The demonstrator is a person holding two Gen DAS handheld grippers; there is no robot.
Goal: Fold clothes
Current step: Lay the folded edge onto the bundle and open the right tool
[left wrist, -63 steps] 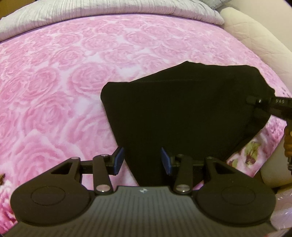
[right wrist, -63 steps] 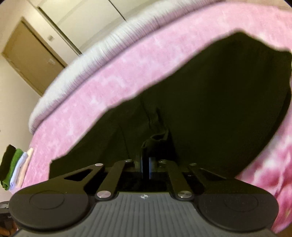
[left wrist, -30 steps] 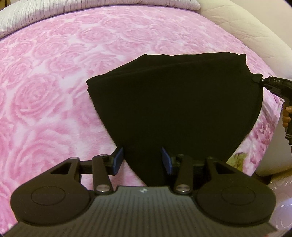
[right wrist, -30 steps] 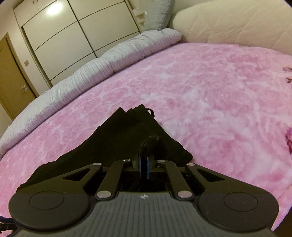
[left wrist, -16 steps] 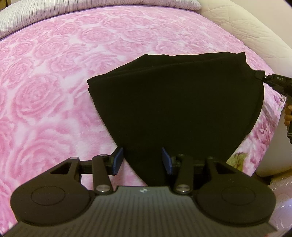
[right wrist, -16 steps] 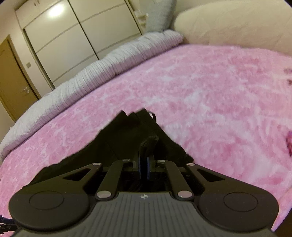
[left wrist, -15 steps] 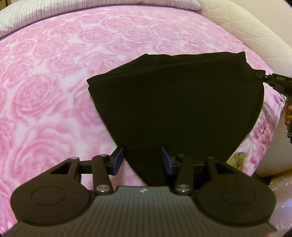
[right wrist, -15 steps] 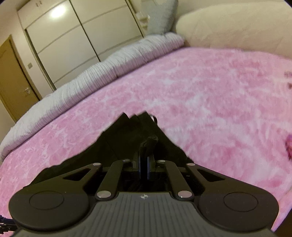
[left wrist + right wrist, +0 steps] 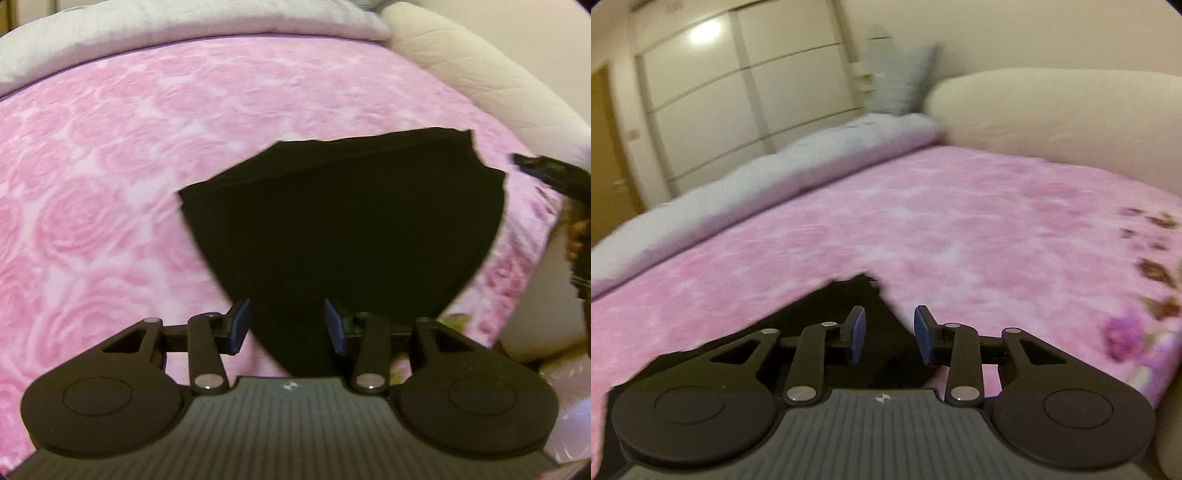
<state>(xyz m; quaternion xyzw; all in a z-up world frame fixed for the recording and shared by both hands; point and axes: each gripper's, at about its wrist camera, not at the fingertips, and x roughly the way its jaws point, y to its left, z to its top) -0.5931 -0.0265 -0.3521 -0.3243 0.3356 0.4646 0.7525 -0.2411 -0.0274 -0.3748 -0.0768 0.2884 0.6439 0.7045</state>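
Note:
A folded black garment (image 9: 343, 225) lies flat on the pink rose-patterned bedspread (image 9: 110, 184). My left gripper (image 9: 283, 325) is open, and the garment's near corner runs down between its blue pads (image 9: 238, 324). In the left wrist view the other gripper's black tip (image 9: 546, 171) hovers just off the garment's right corner, apart from it, with a hand (image 9: 576, 240) behind. In the right wrist view my right gripper (image 9: 890, 335) is open, with the black garment (image 9: 849, 299) low in front of it and nothing between its fingers.
A grey striped duvet (image 9: 184, 26) runs along the bed's far edge. A cream padded headboard (image 9: 1052, 118) curves round the right side. A wardrobe (image 9: 738, 99) and a wooden door (image 9: 605, 147) stand beyond the bed. Open pink bedspread (image 9: 960, 221) lies past the garment.
My right gripper has opened and let go of the garment's corner, then drawn back and up. The garment now lies settled on the bed. My left gripper stays open and has lifted a little.

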